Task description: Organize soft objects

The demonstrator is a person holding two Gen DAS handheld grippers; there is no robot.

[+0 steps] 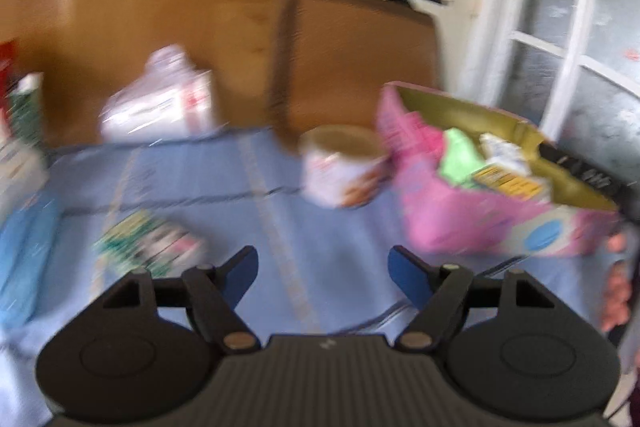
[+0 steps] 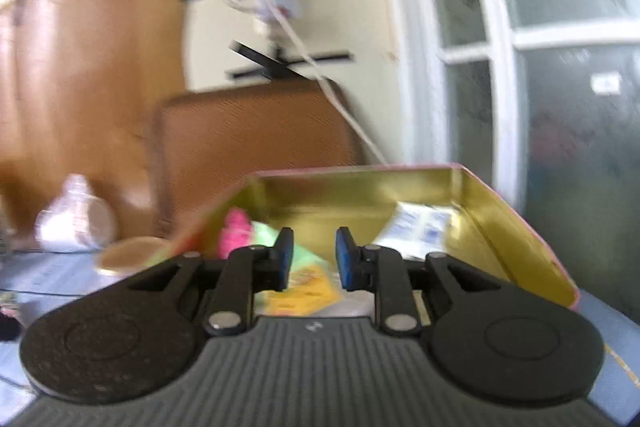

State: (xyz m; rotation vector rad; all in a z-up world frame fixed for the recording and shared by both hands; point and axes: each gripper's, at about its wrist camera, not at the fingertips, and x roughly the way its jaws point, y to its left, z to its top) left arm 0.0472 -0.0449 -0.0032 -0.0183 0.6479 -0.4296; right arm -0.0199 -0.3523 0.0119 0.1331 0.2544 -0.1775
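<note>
A pink tin box (image 1: 480, 223) with a gold inside stands at the right on the blue cloth (image 1: 248, 187). It holds green, yellow and white soft packets (image 1: 460, 155). My left gripper (image 1: 323, 273) is open and empty above the cloth. A green and white packet (image 1: 148, 241) lies just left of its left finger. In the right wrist view my right gripper (image 2: 313, 257) hovers over the near rim of the box (image 2: 516, 227), jaws partly open with nothing between them. A pink item (image 2: 234, 231), green and yellow packets (image 2: 304, 287) and a white packet (image 2: 416, 227) lie inside.
A round paper tub (image 1: 340, 167) stands left of the box. A white plastic bag (image 1: 160, 103) sits at the back by a brown board (image 1: 356, 67). Cartons (image 1: 24, 115) and a blue packet (image 1: 24, 255) are at the left. A window (image 1: 560, 27) is on the right.
</note>
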